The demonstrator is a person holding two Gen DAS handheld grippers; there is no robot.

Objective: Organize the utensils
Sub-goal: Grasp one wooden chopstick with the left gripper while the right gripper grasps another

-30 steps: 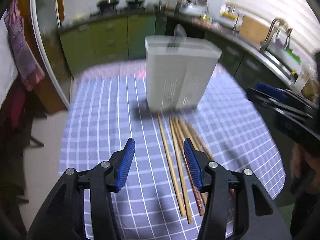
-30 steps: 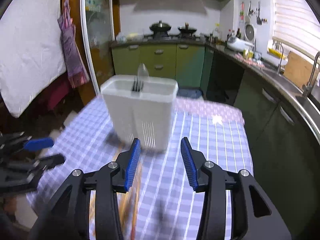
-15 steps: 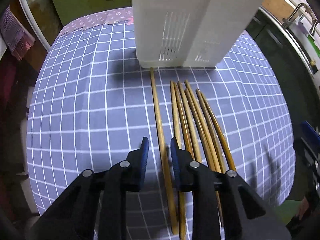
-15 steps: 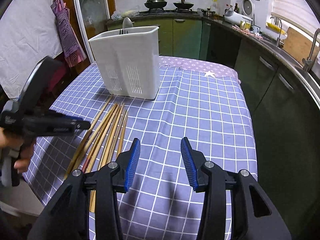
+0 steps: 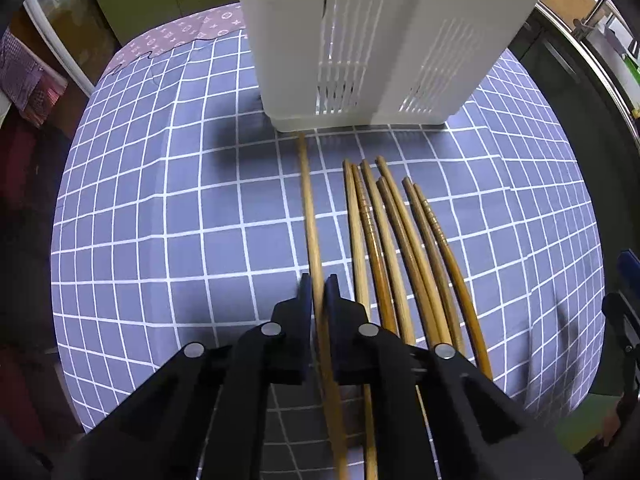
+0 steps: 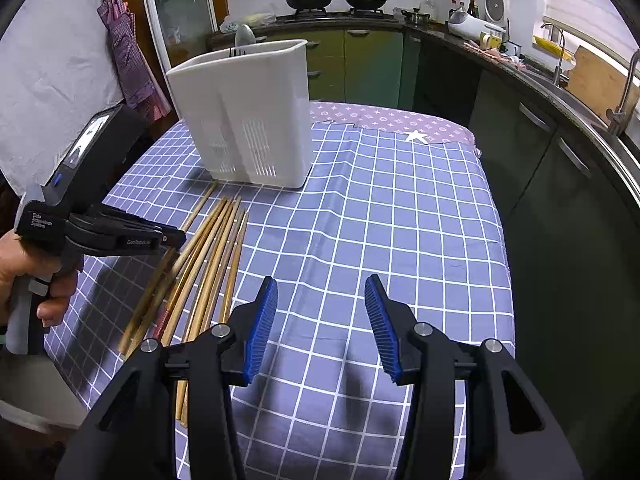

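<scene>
Several wooden chopsticks (image 5: 384, 240) lie side by side on the checked tablecloth (image 5: 160, 200), pointing at a white slotted utensil holder (image 5: 372, 40). My left gripper (image 5: 318, 286) is shut on the leftmost chopstick (image 5: 310, 208), which lies apart from the others and reaches the holder's base. In the right wrist view the left gripper (image 6: 174, 240) sits over the chopsticks (image 6: 208, 252), and the holder (image 6: 248, 116) has a spoon and a fork standing in it. My right gripper (image 6: 318, 312) is open and empty above the cloth, right of the chopsticks.
The table edge drops off at the left (image 5: 60, 240) and near side. Green kitchen cabinets (image 6: 360, 64) and a counter with a sink (image 6: 600, 92) run behind and to the right. A white star (image 6: 416, 135) lies on the cloth behind the holder.
My left gripper dropped toward the table and moved forward, then shut on the leftmost chopstick. My right gripper stayed open and pulled back a little from the holder.
</scene>
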